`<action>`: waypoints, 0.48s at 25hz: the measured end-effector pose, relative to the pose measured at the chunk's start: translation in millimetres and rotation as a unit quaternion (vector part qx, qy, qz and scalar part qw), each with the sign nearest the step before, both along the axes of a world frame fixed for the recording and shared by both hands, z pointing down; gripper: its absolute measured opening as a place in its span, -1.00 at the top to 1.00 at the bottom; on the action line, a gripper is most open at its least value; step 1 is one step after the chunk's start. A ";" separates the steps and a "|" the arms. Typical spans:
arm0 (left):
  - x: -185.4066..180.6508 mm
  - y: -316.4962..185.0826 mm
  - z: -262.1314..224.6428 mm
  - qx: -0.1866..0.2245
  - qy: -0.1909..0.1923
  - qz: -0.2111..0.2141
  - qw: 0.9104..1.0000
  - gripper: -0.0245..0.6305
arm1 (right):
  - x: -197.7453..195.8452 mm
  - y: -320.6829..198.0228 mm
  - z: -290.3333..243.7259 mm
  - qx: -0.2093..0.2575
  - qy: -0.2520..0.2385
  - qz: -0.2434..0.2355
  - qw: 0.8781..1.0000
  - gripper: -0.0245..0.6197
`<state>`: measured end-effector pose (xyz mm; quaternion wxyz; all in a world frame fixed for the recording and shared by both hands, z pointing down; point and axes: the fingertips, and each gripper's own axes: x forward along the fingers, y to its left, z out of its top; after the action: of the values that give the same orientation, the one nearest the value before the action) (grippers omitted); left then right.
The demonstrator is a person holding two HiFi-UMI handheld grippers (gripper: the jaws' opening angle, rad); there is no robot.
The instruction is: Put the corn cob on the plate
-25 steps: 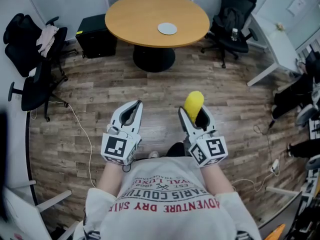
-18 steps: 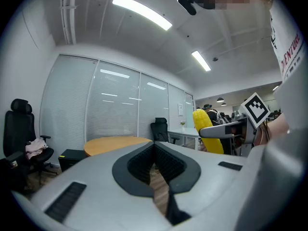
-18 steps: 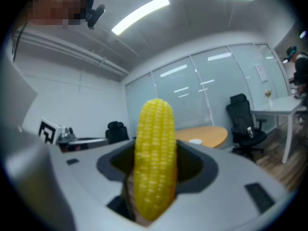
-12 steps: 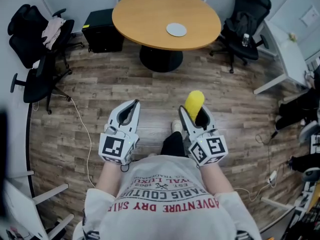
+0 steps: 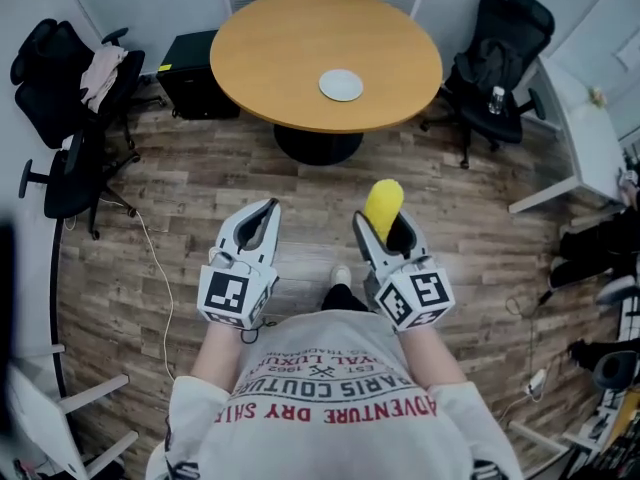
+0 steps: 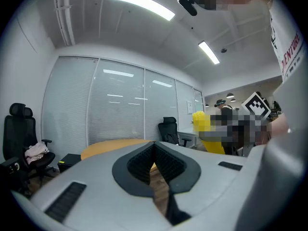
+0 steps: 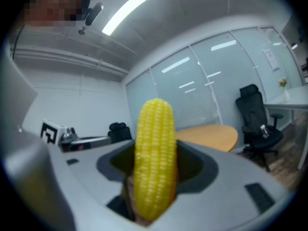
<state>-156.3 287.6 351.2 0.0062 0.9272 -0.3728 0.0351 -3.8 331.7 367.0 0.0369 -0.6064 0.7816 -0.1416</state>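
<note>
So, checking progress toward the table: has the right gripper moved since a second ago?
Yes. The right gripper, shut on the corn cob, is now nearer the front edge of the round table.

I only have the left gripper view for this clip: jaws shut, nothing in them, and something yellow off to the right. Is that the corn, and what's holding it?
Observer: Yes. The corn stands upright, clamped between the right gripper jaws.
Operator: I can see a bit of a table. Is there a plate on it?
Observer: The head view shows a plate on the round table, ahead of the person.
Operator: How close is the corn to it?
Observer: Not there yet. The corn is short of the table, over the wood floor.
</note>
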 end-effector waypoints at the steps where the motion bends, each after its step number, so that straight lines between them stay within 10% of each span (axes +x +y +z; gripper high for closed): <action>1: 12.0 -9.5 -2.2 0.001 0.002 -0.004 1.000 0.83 | 12.1 -9.8 0.3 -0.002 0.001 -0.004 1.000 0.10; 12: 126.7 -98.5 -7.6 0.014 0.006 -0.030 0.999 0.83 | 121.5 -110.8 3.7 -0.006 0.020 -0.050 0.999 0.10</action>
<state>-29.6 189.1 343.6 -0.0032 0.9160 -0.4004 0.0239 117.7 220.9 370.7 0.0100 -0.5697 0.8105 -0.1356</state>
